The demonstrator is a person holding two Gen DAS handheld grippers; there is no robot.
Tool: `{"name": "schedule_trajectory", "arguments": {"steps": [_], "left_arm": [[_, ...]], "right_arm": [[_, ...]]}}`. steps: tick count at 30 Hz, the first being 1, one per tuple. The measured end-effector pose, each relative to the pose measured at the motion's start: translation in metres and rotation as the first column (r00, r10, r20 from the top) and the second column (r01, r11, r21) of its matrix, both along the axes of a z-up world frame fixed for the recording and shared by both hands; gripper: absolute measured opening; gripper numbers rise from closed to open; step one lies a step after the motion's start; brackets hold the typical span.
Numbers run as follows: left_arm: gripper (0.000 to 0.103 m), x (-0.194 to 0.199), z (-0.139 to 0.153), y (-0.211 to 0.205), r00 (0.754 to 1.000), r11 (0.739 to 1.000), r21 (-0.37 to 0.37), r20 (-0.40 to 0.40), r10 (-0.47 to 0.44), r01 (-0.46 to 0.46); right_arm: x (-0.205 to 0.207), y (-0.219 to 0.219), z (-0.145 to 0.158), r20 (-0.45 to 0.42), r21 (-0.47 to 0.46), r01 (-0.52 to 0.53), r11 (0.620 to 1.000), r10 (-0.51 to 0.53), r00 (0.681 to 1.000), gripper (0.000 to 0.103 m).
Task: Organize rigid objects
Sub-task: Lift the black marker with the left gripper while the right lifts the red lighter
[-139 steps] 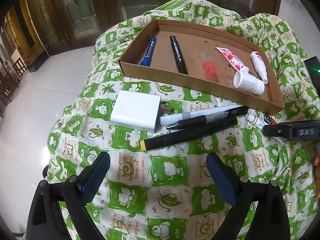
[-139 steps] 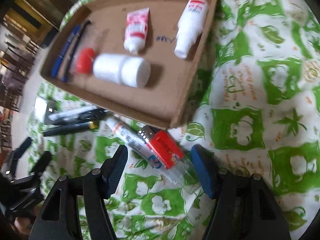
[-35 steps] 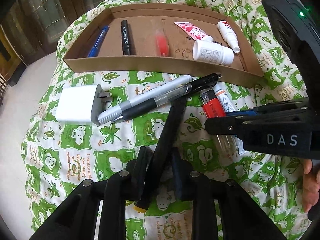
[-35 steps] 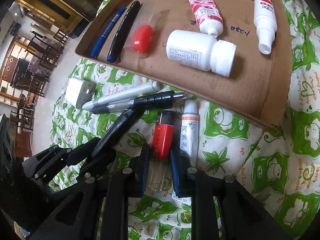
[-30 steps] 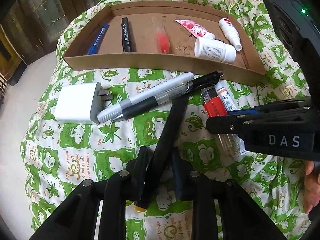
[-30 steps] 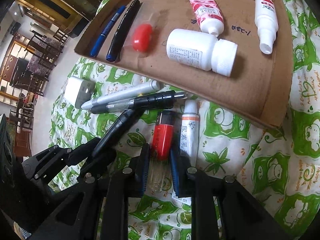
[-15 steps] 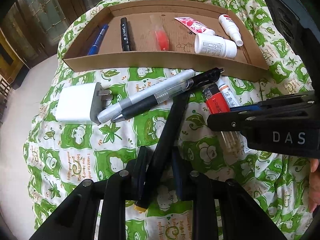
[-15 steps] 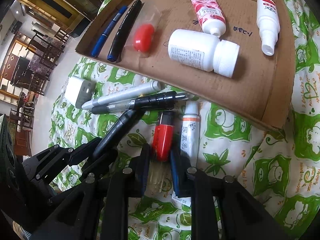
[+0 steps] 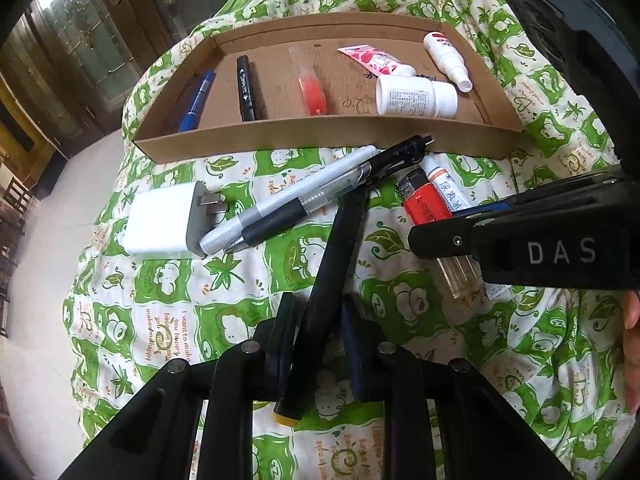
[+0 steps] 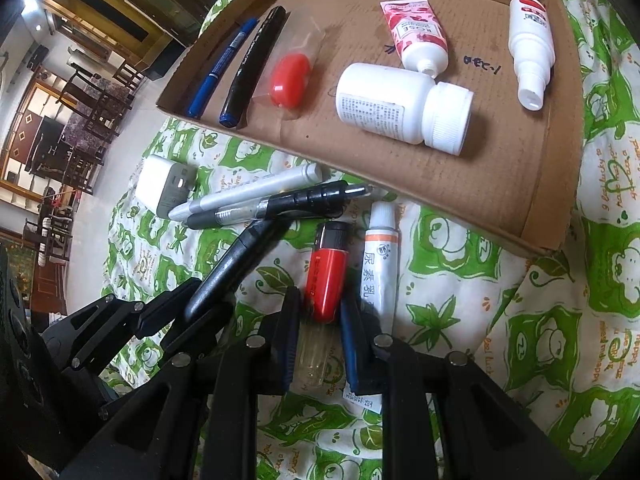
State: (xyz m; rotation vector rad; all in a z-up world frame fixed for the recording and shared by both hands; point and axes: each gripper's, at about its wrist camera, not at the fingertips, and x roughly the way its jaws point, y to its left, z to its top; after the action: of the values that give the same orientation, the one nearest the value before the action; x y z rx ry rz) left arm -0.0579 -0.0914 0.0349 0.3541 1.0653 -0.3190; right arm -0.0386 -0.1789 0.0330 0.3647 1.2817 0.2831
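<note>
My left gripper (image 9: 318, 320) has a long black pen (image 9: 336, 248) with a yellow end between its pads, which press on it as the jaws are closing. The pen's far tip rests under a black gel pen (image 9: 340, 188) and a silver marker (image 9: 288, 196). My right gripper (image 10: 320, 320) is shut on a red lighter (image 10: 326, 276) that lies on the cloth beside a white ointment tube (image 10: 380, 264). A white charger (image 9: 160, 220) lies to the left. Behind them is a cardboard tray (image 9: 320, 136).
The tray holds a blue pen (image 9: 198, 100), a black marker (image 9: 246, 88), a red piece in clear wrap (image 9: 312, 88), a pink tube (image 9: 376, 60), a white bottle (image 9: 416, 98) and a spray bottle (image 9: 446, 60). A green patterned cloth (image 9: 180, 320) covers the surface. Floor lies to the left.
Several seconds ago both grippers stood open; now the left is shut on the black pen and the right on the lighter. Over the last second hardly anything has shifted.
</note>
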Motion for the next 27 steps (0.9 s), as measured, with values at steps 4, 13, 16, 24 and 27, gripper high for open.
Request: {"name": "schedule_trajectory", "arguments": {"steps": [4, 13, 16, 24, 27], "left_arm": [[0.023, -0.001, 0.002, 0.0, 1.0, 1.0, -0.004, 0.006, 0.003, -0.003], [0.016, -0.005, 0.022, 0.021, 0.998, 0.974, -0.224, -0.059, 0.019, -0.031], [0.016, -0.007, 0.024, 0.022, 0.998, 0.971, -0.237, -0.068, 0.02, -0.036], [0.016, -0.013, 0.032, 0.033, 0.995, 0.95, -0.306, -0.095, 0.039, -0.067], [0.016, -0.019, 0.036, 0.034, 0.993, 0.945, -0.32, -0.111, 0.038, -0.072]], "right_arm": [[0.0, -0.004, 0.0, -0.002, 0.014, 0.006, 1.0, -0.006, 1.0, 0.017], [-0.006, -0.018, 0.007, -0.004, 0.128, 0.01, 0.992, -0.009, 1.0, 0.01], [-0.009, -0.024, 0.013, 0.007, 0.158, 0.012, 0.987, -0.013, 1.0, 0.01], [-0.015, -0.035, 0.02, 0.019, 0.188, 0.022, 0.982, -0.026, 0.999, 0.01], [-0.017, -0.038, 0.022, 0.022, 0.2, 0.022, 0.98, -0.027, 0.999, 0.01]]}}
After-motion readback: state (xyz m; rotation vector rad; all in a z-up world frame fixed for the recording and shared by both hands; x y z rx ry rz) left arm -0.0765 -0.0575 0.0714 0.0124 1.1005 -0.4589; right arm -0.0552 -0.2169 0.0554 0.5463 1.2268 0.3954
